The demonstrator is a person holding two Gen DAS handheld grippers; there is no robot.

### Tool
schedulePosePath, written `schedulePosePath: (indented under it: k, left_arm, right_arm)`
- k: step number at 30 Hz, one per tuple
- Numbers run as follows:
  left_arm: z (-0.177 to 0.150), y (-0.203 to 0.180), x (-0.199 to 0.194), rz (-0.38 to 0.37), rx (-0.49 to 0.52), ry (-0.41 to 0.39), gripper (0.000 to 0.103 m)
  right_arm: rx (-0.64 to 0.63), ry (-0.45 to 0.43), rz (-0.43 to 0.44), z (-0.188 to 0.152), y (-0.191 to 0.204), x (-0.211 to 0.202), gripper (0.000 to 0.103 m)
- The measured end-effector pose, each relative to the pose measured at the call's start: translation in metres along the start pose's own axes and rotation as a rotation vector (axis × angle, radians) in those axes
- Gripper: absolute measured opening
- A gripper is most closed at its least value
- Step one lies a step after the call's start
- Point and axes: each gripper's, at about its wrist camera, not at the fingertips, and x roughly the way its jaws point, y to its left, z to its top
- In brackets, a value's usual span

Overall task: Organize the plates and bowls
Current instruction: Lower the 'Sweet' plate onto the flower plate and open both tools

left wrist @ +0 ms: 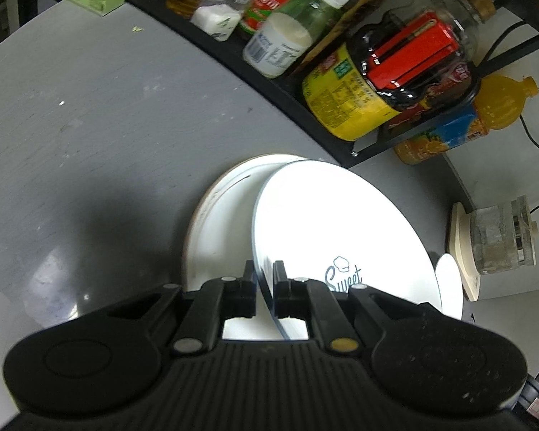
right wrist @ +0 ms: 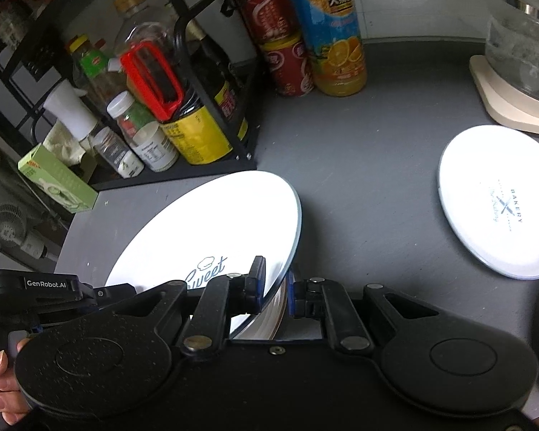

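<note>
A white "Sweet" plate (left wrist: 334, 222) with a blue rim is tilted above a second white plate (left wrist: 219, 222) with a brown rim that lies on the grey table. My left gripper (left wrist: 263, 269) is shut on the near rim of the Sweet plate. In the right wrist view the Sweet plate (right wrist: 212, 226) is also pinched at its rim by my right gripper (right wrist: 275, 280), with the lower plate's edge (right wrist: 269, 318) just below. A white "Bakery" plate (right wrist: 499, 201) lies on the table to the right, apart from both grippers.
A black rack (right wrist: 233, 165) of sauce bottles and jars stands at the back. Red cans (right wrist: 287, 61) and an orange juice bottle (right wrist: 334, 32) stand beside it. A glass kettle on a cream base (right wrist: 517, 46) is at the back right. A green box (right wrist: 57, 179) sits left.
</note>
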Motion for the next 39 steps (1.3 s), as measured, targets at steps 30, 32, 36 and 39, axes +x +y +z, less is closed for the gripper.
schedulePosePath:
  k: [30, 32, 36, 39]
  left_arm:
    - [0.014, 0.02, -0.013, 0.123, 0.007, 0.005, 0.009]
    - [0.015, 0.023, -0.014, 0.129, -0.006, 0.008, 0.01]
    - [0.015, 0.022, -0.017, 0.144, -0.009, 0.008, 0.018]
    - [0.015, 0.014, -0.019, 0.16, 0.016, -0.005, 0.038]
  right_arm:
    - [-0.038, 0.123, -0.067, -0.017, 0.013, 0.043, 0.014]
    - [-0.046, 0.125, -0.075, -0.017, 0.015, 0.045, 0.015]
    - [-0.034, 0.144, -0.06, -0.014, 0.016, 0.047, 0.023]
    - [-0.009, 0.134, -0.029, -0.01, 0.015, 0.041, 0.04]
